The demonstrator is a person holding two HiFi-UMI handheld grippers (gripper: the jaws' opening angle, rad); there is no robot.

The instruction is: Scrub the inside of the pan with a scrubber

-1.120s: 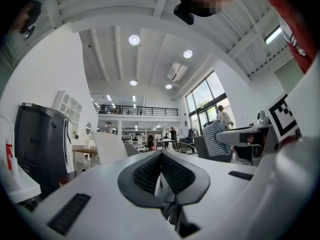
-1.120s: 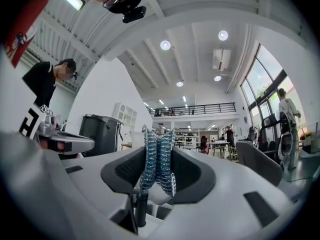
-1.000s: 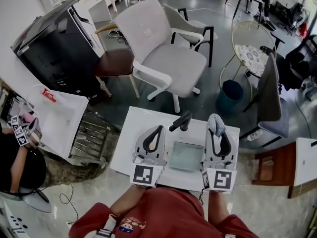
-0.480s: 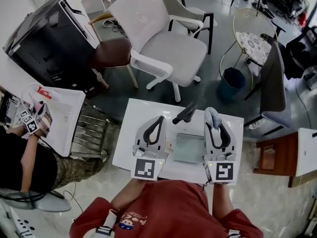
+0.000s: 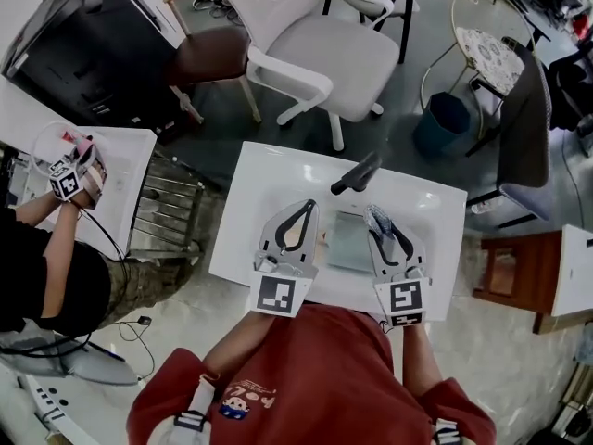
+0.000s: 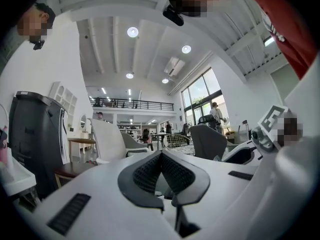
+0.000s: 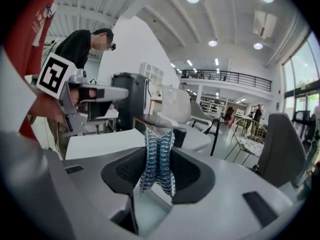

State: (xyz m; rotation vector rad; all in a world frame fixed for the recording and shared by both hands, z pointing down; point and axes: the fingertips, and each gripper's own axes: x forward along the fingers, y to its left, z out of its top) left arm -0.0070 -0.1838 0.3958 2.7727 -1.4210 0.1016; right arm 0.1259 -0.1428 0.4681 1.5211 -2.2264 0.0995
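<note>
A square grey pan (image 5: 347, 241) with a black handle (image 5: 356, 172) lies on the small white table (image 5: 264, 184), between my two grippers. My right gripper (image 5: 374, 215) is shut on a blue-silver mesh scrubber (image 7: 157, 156), which hangs over the pan's far right edge in the head view. My left gripper (image 5: 305, 208) hovers just left of the pan; in the left gripper view its jaws (image 6: 161, 156) meet at the tips with nothing held. The pan's inside is partly hidden by the grippers.
A white office chair (image 5: 324, 44) stands beyond the table, a black cabinet (image 5: 74, 35) at far left. A teal bin (image 5: 443, 123) and a round stool (image 5: 496, 44) are at back right. Another person at the left holds a marker-tagged gripper (image 5: 69, 179).
My right gripper has brought the scrubber in from the pan's far right corner to its right edge. The left gripper has kept its place beside the pan. The head view has shifted.
</note>
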